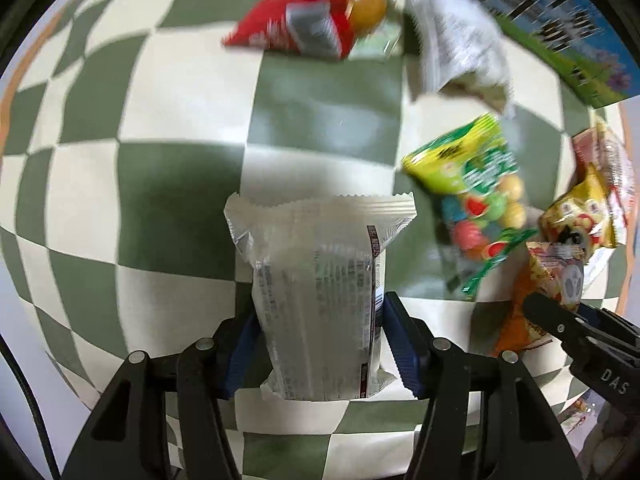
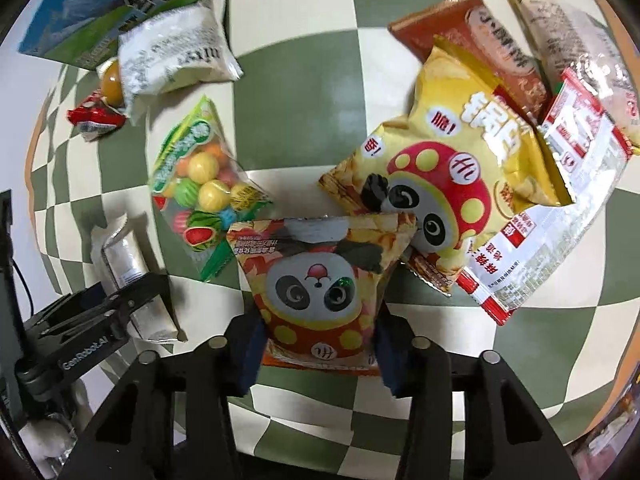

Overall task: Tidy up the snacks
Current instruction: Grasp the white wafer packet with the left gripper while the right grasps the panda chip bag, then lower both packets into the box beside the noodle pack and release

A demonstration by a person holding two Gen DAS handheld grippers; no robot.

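My left gripper [image 1: 320, 344] is shut on a white snack packet [image 1: 320, 280], held above the green-and-cream checkered cloth [image 1: 180, 168]. The packet also shows in the right wrist view [image 2: 124, 264] with the left gripper [image 2: 132, 300] around it. My right gripper [image 2: 318, 344] is shut on a small orange panda chip bag [image 2: 316, 280], next to a larger yellow panda chip bag [image 2: 448, 168]. The right gripper [image 1: 560, 320] shows at the right of the left wrist view, holding the orange bag [image 1: 548, 280]. A green bag of gumballs [image 2: 200, 188] lies between the two grippers.
A red packet [image 1: 292, 28] and an orange jelly cup [image 1: 364, 0] lie at the far side beside a white bag [image 2: 176, 52]. A blue-green box [image 2: 100, 4] stands behind them. Several more snack bags [image 2: 560, 80] are piled at the right.
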